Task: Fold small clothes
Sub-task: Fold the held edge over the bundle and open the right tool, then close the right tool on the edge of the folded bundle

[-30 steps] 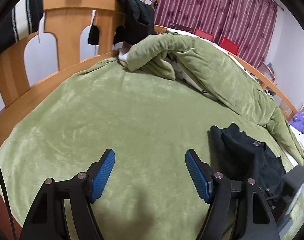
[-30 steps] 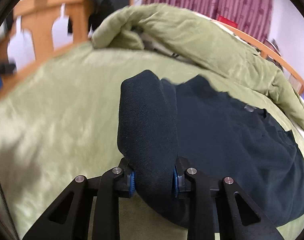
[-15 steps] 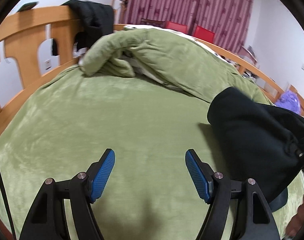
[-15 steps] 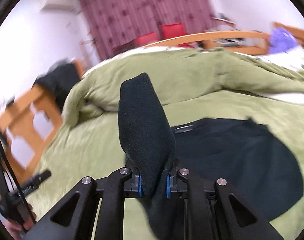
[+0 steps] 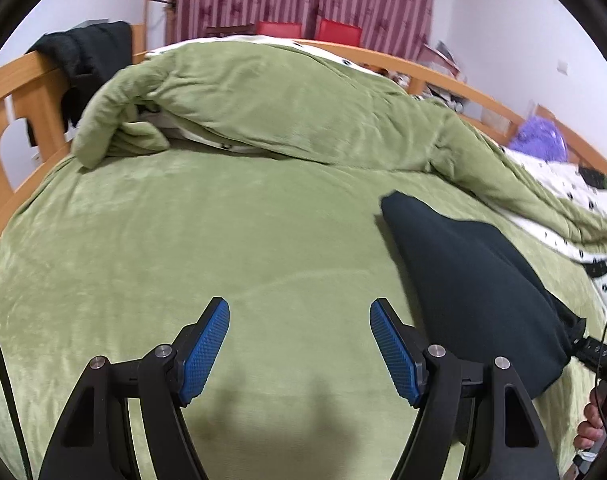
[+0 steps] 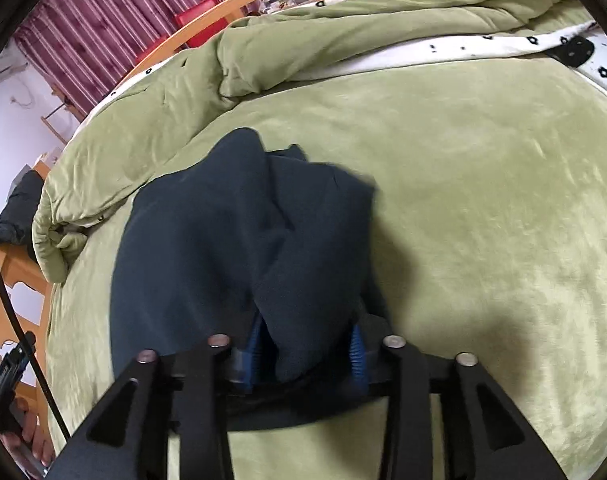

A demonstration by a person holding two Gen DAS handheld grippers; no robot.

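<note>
A dark navy garment (image 6: 239, 240) is bunched on the green bed cover (image 6: 483, 200). My right gripper (image 6: 303, 356) is shut on its near edge, with cloth pinched between the blue pads. In the left wrist view the same garment (image 5: 475, 280) hangs at the right, stretched down toward the bed, with the right gripper's body (image 5: 599, 356) at its lower end. My left gripper (image 5: 299, 344) is open and empty, low over the bare green cover, to the left of the garment.
A rumpled green duvet (image 5: 283, 108) is heaped across the back of the bed. A wooden bed frame (image 5: 19, 108) with dark clothes draped on it stands at the left. A white patterned sheet (image 5: 575, 196) and a purple item (image 5: 543, 140) lie at the right.
My right gripper has swung the garment round and lowered it toward the bed. The left gripper has turned right, still open, and now faces the duvet and curtains.
</note>
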